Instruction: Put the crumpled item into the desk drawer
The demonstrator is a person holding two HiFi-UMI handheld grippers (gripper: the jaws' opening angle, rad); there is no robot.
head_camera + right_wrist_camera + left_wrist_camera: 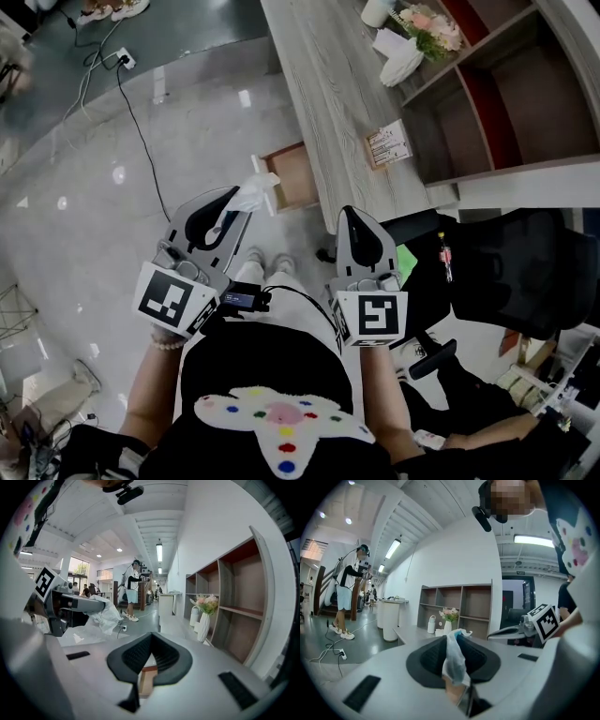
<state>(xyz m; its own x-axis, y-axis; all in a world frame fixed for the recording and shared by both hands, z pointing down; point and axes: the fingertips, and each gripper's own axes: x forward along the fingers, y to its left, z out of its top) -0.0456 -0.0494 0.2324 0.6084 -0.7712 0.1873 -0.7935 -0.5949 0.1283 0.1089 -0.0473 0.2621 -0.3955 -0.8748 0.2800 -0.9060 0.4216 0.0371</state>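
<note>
- Head view: the left gripper [232, 200] hangs over the floor [112, 187], just short of the open desk drawer [292, 174] that juts from the grey wooden desk [328, 94].
- Left gripper view: its jaws pinch the crumpled white plastic item [454, 660], which sticks out past the tips and is not yet in the drawer.
- Right gripper view: the right gripper [151, 638] is empty, with its jaws pressed together at the tips.
</note>
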